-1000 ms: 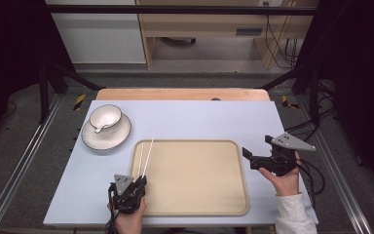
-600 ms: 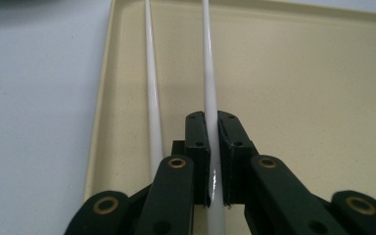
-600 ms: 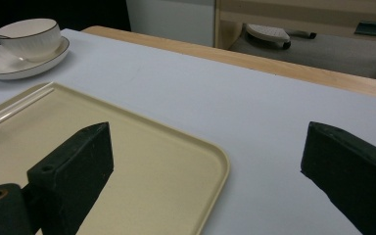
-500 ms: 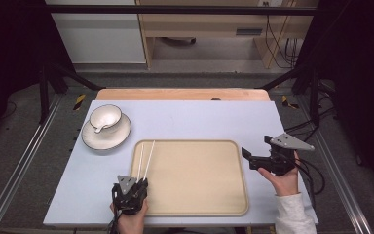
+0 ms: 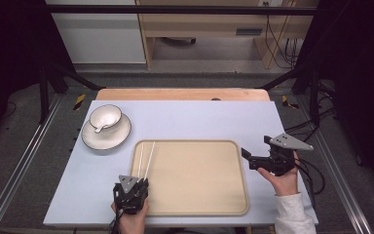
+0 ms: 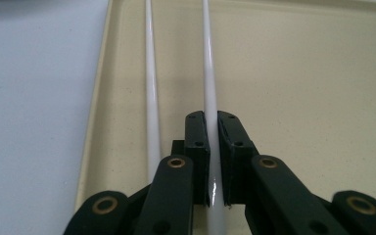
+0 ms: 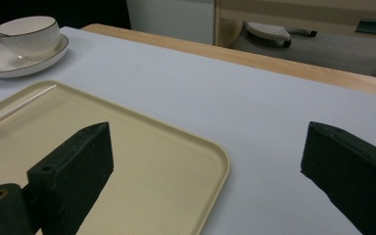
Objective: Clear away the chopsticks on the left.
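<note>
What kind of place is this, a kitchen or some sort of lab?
Probably a lab or recording setup, not a kitchen: the table sits inside a black metal frame, cables hang behind, and the tray, chopsticks and cup look staged.

Beige tray [image 5: 195, 195] sitting on pale blue table [image 5: 199, 122]; white chopsticks [image 6: 208, 73]; white cup [image 5: 104, 118] showing dark rim.
</note>
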Motion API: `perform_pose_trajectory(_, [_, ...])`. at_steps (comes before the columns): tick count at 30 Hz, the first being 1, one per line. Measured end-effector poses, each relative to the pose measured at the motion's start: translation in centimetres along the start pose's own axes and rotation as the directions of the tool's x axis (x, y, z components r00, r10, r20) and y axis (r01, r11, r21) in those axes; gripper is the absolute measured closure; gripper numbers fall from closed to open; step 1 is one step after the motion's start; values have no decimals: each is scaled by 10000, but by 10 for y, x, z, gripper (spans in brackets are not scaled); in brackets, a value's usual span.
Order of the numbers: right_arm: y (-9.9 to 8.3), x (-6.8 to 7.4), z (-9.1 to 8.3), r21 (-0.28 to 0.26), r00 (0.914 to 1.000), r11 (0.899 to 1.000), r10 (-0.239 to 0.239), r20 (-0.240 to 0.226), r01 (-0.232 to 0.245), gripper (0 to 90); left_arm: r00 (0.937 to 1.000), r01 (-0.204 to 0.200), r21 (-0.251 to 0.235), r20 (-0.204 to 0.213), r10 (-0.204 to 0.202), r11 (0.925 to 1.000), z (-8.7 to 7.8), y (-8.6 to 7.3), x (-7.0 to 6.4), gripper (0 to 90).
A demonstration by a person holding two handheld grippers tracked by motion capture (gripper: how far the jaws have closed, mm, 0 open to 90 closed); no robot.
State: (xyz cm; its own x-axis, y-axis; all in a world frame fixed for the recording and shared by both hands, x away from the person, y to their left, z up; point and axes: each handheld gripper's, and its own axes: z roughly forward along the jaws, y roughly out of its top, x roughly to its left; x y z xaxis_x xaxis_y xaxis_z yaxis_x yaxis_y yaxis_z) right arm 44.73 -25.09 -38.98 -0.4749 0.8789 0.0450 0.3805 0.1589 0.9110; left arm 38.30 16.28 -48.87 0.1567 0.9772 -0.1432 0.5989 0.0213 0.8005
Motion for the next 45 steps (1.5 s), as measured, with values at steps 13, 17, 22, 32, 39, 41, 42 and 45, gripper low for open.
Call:
perform_pose_trajectory(13, [0, 0, -2, -49, 10000, 10000, 59, 26, -59, 56, 9996, -133, -43, 253, 134, 9999, -3, 5, 1, 796])
perform_pose_trajectory(17, [1, -1, -3, -83, 10000, 10000, 46, 28, -46, 55, 9980, -296, -396, 553, 318, 9988, -9, 15, 3, 764])
perform_pose_trajectory(22, [1, -2, -5, -176, 9999, 9998, 106, 43, -105, 55, 9905, -538, -1084, 1199, 668, 9927, -17, 30, 6, 705])
perform_pose_trajectory(32, [3, -5, -12, -376, 9997, 9991, 219, 104, -215, 51, 9541, -1378, -1946, 2372, 1829, 9712, -37, 82, 28, 512])
perform_pose_trajectory(39, [4, -7, -15, -512, 9996, 9983, 272, 126, -265, 48, 9491, -2069, -2100, 1941, 2482, 9556, -48, 106, 52, 298])
perform_pose_trajectory(41, [4, -8, -16, -548, 9994, 9981, 299, 156, -290, 46, 9464, -2079, -2186, 2012, 2525, 9534, -52, 107, 62, 272])
perform_pose_trajectory(42, [4, -9, -17, -566, 9995, 9980, 279, 179, -268, 45, 9467, -1935, -2224, 2133, 2414, 9555, -53, 106, 67, 253])
perform_pose_trajectory(45, [4, -11, -18, -606, 9991, 9977, 334, 242, -319, 44, 9446, -1703, -2321, 2384, 2258, 9577, -55, 102, 81, 215])
